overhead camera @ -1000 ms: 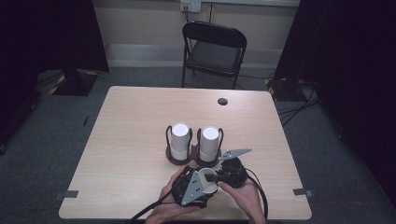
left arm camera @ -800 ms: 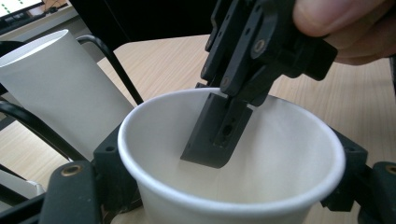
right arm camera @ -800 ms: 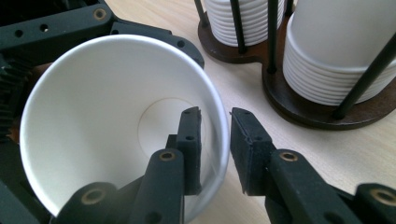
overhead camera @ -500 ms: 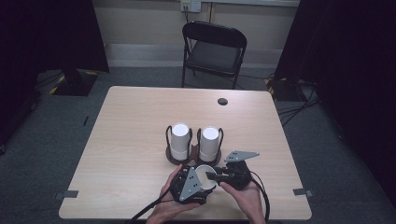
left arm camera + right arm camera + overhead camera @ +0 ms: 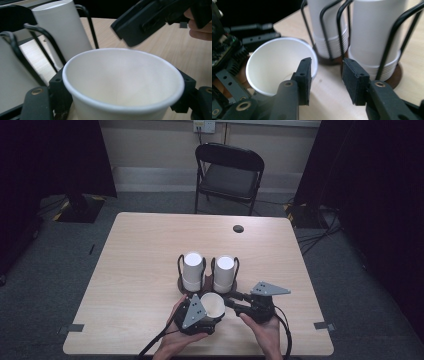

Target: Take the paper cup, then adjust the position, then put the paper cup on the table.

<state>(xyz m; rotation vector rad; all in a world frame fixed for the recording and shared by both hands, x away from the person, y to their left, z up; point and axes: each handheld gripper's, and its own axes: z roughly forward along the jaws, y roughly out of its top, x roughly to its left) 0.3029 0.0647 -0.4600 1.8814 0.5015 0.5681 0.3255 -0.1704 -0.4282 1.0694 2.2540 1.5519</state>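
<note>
Table (image 5: 140, 270) first: it is big, flat, pale wood, and all the work sits near your edge of it. One black folding metal chair (image 5: 229, 175) stands behind the far side, and one small dark round spot (image 5: 238, 228) lies on the far part of the tabletop.

Next come two black wire cup racks on round dark bases (image 5: 207, 287), side by side in the middle. Each rack holds one tall stack of white paper cups turned upside down (image 5: 193, 270), so you have two stacks.

Your left gripper (image 5: 200, 312) sits just in front of the racks. Its jaws are closed around one loose white paper cup (image 5: 122, 82), which stands mouth up, one black pad on each side of the wall. That cup is between the racks and your hands, close to the table edge.

Your right gripper (image 5: 325, 80) is just beside that cup, and its jaws are apart with nothing between them. One jaw is by the cup's rim.

I think you are about to pass or steady the cup. Squeeze softly, because paper cups bend and crush. Keep the cup straight up. Bring the right jaws in slowly so one goes inside the rim and one outside. Do not bump the racks, since the stacks are very near.

Count: one table, one chair, two racks, two stacks, one loose cup, two grippers.
</note>
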